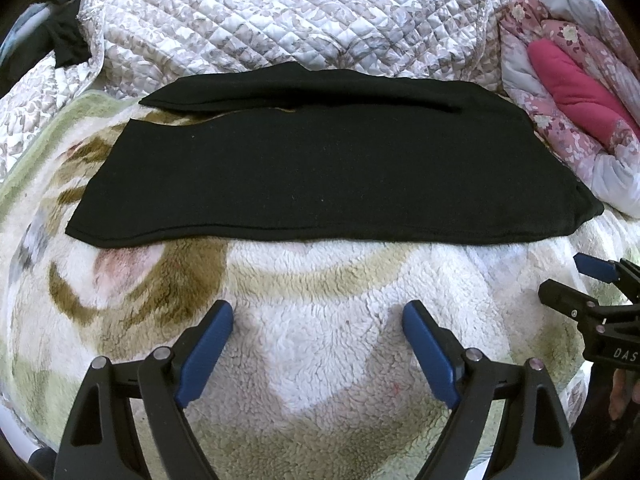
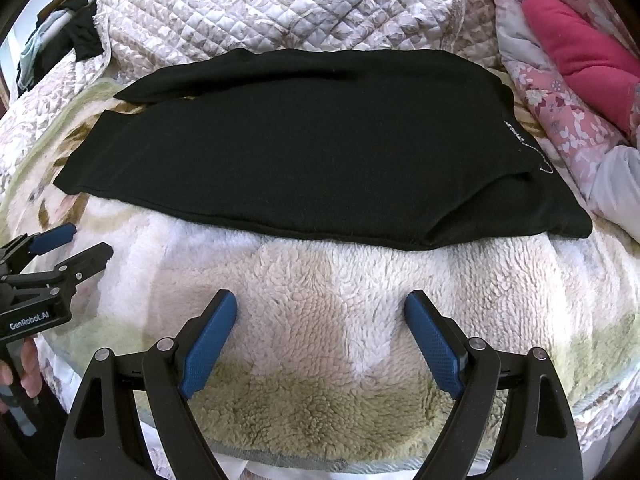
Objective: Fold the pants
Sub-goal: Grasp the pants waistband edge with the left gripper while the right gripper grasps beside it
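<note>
At nine o'clock the leg ends of the black pants (image 1: 312, 168) lie slightly apart, the far leg peeking out behind the near one; a careless lift there could drag only one layer and skew the fold. The left gripper (image 1: 318, 320) hovers over the fleece blanket (image 1: 320, 280) at six o'clock, jaws spread wide and empty, just short of the near hem. The right gripper (image 2: 320, 312) hangs likewise, wide and holding nothing. Toward three o'clock the waist end is bunched and thicker, near the pink bedding (image 2: 580, 52), so a shallow pinch may slip off, and the plush pile could snag the fingertips.
</note>
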Motion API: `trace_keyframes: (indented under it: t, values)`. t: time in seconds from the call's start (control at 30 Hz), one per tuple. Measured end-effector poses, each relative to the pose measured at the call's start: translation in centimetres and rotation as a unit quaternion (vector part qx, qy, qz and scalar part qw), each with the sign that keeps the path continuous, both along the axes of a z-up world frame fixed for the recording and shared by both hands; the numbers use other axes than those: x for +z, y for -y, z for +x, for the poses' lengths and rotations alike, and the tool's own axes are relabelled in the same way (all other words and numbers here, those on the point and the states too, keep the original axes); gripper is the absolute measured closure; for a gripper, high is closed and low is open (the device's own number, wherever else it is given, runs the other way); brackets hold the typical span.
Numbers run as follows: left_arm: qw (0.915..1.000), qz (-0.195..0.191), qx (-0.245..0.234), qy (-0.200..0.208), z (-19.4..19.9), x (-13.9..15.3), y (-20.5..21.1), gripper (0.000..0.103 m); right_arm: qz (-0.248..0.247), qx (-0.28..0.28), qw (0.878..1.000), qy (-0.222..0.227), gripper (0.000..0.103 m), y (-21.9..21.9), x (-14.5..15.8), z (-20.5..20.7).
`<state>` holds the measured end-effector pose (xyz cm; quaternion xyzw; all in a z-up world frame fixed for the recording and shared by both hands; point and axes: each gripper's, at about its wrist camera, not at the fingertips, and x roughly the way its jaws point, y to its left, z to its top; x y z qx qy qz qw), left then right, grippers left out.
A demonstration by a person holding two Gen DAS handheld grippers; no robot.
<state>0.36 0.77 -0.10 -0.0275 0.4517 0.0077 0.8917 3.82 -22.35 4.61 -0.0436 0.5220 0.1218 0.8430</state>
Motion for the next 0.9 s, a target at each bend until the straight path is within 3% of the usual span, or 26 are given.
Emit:
trace_keyframes:
  t: [0.33, 0.5, 0.7, 0.9]
  values:
    - [0.9996, -0.018, 0.014, 0.015, -0.1, 1.2, -1.2, 0.016, 0.025, -0.015, 0.999, 0.017, 0.017, 1.2, 1.7, 0.4]
    - [0.9976, -0.043, 0.044, 0.032, -0.1, 1.9, -3.7, 0.017, 0.039, -0.046, 0.998, 0.022, 0.017, 3.3, 2.2, 1.0]
    - [0.9905, -0.084, 0.103, 0.036, 0.3, 1.6, -8.4, 0.017, 0.084, -0.108, 0.990, 0.020, 0.022, 7.3, 2.3, 2.0]
    - [0.9788, -0.132, 0.153, 0.032, 0.9, 0.3, -12.6, 0.018, 0.113, -0.129, 0.985, 0.033, 0.023, 8.4, 2.1, 3.4]
